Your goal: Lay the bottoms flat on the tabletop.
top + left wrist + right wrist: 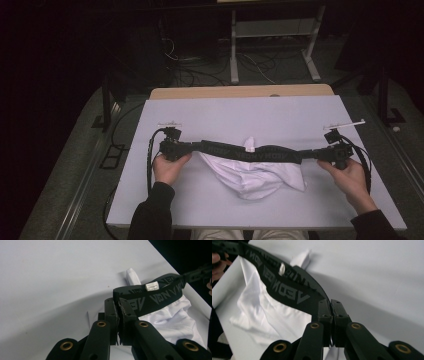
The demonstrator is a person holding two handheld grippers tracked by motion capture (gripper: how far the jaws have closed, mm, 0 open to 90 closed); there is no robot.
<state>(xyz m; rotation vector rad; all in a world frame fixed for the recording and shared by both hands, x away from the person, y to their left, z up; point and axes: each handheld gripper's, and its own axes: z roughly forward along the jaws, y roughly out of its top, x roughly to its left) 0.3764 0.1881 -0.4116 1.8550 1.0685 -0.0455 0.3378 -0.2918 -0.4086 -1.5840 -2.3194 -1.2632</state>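
White briefs with a black waistband bearing grey lettering hang stretched between my two grippers, just above the white table top. My left gripper is shut on the left end of the waistband, whose edge is pinched between its jaws. A small white label sits on the band. My right gripper is shut on the right end of the waistband, with the jaws pressed together on it. The white fabric sags below the band.
A bare wooden strip shows at the far edge of the table. Beyond it, a white metal frame and loose cables stand on the dark floor. Black cables trail from both grippers.
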